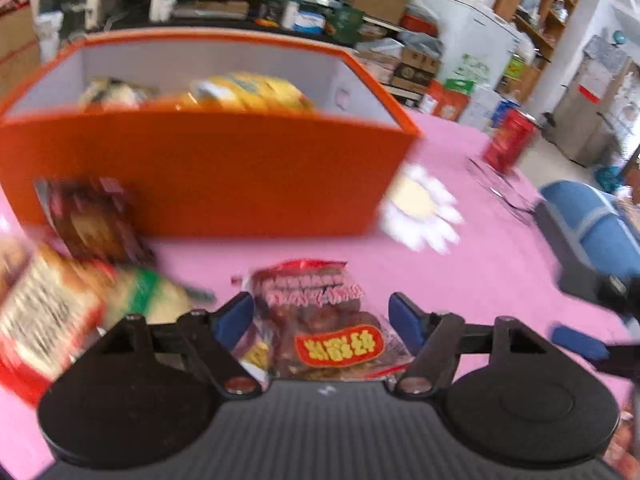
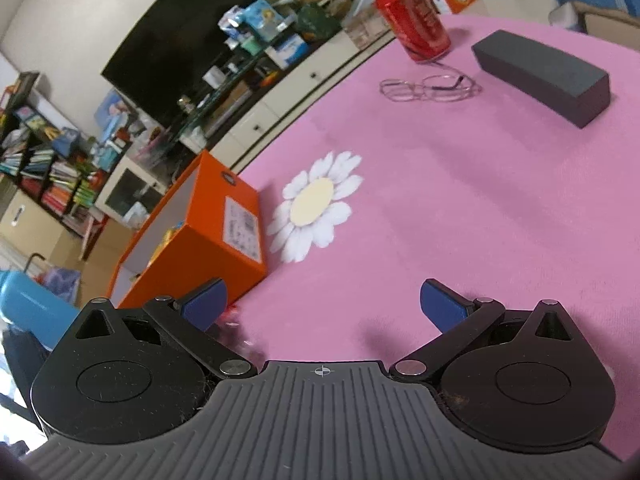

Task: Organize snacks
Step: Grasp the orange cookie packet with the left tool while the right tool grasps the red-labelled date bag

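Snacks lie on a pink cloth [image 2: 480,220] in front of an orange box [image 1: 208,176]. The left gripper [image 1: 322,318] hangs over a red meat packet [image 1: 320,316] with a yellow-lettered label; its blue pads [image 1: 234,318] stand wide apart, one on each side of the packet, and whether they touch it cannot be told through the blur. To the left of that packet lies a red, white and green bag [image 1: 76,312], and behind it a dark brown packet [image 1: 94,220] leans on the box's front wall. Inside the box sit a yellow bag [image 1: 248,94] and a pale packet [image 1: 114,92], both blurred.

The right gripper [image 2: 324,304] is spread wide over bare cloth with nothing between its pads [image 2: 442,304]. The box's end wall, bearing a white label, stands just left of its left pad. A printed daisy [image 2: 314,206] lies on the cloth just beside the box's corner. Farther off are a red can [image 2: 414,20], upright near the table edge, a pair of glasses [image 2: 430,88] just in front of it, and a dark grey case [image 2: 542,78] to the right, apart from both.
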Demonstrator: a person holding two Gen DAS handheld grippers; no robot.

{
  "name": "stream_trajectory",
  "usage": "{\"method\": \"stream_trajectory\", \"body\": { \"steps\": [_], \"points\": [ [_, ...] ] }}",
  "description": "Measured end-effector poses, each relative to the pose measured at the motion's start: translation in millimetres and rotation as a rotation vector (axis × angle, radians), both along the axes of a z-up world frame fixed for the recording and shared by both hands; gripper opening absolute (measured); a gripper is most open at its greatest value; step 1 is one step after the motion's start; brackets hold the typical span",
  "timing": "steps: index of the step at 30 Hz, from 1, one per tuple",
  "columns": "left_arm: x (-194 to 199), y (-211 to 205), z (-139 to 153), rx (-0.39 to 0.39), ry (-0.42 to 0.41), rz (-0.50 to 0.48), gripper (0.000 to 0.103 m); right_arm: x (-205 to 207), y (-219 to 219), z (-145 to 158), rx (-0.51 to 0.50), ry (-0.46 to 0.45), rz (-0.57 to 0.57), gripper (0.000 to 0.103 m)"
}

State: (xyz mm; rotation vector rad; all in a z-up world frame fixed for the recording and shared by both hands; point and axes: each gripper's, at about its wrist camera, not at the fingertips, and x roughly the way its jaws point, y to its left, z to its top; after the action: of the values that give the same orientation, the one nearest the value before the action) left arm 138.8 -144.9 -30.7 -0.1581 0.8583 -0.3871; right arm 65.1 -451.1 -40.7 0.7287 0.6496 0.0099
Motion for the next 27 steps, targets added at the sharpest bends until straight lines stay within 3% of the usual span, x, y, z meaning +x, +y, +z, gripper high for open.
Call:
{"method": "stream_trajectory", "body": {
  "steps": [2, 5, 9, 10, 13, 16, 18, 21, 24, 27],
  "points": [
    [-15, -7, -8, -0.025, 0.031, -0.034, 0.070, 2, 6, 2, -0.020, -0.001, 0.020, 0.093],
    [-43, -23, -11, 0.022, -0.010, -0.080, 0.070, 3, 14, 2, -0.051, 0.005, 0.049, 0.093],
    [-70, -17, 0, -0.016, -0.030, -0.123, 0.071, 1, 17, 1, -0.089, 0.026, 0.064, 0.093],
    [-77, -6, 9, -0.019, -0.059, -0.120, 0.079, 1, 18, 0, -0.099, 0.029, 0.067, 0.093],
    [-100, 38, 34, 0.021, -0.156, -0.056, 0.089, -2, 19, 1, -0.126, 0.029, 0.089, 0.093],
    [-108, 94, 47, 0.097, -0.200, 0.045, 0.091, -4, 23, 2, -0.182, 0.033, 0.130, 0.093],
    [-105, 132, 46, 0.110, -0.178, 0.138, 0.091, -6, 29, 2, -0.220, 0.041, 0.158, 0.093],
    [-102, 172, 34, 0.050, -0.095, 0.237, 0.091, -12, 41, 3, -0.288, 0.036, 0.216, 0.093],
    [-99, 173, 24, 0.009, -0.060, 0.243, 0.091, -11, 55, 2, -0.347, 0.051, 0.246, 0.093],
    [-94, 144, 17, 0.060, -0.080, 0.188, 0.091, -6, 61, 0, -0.327, 0.061, 0.253, 0.093]
  ]
}}
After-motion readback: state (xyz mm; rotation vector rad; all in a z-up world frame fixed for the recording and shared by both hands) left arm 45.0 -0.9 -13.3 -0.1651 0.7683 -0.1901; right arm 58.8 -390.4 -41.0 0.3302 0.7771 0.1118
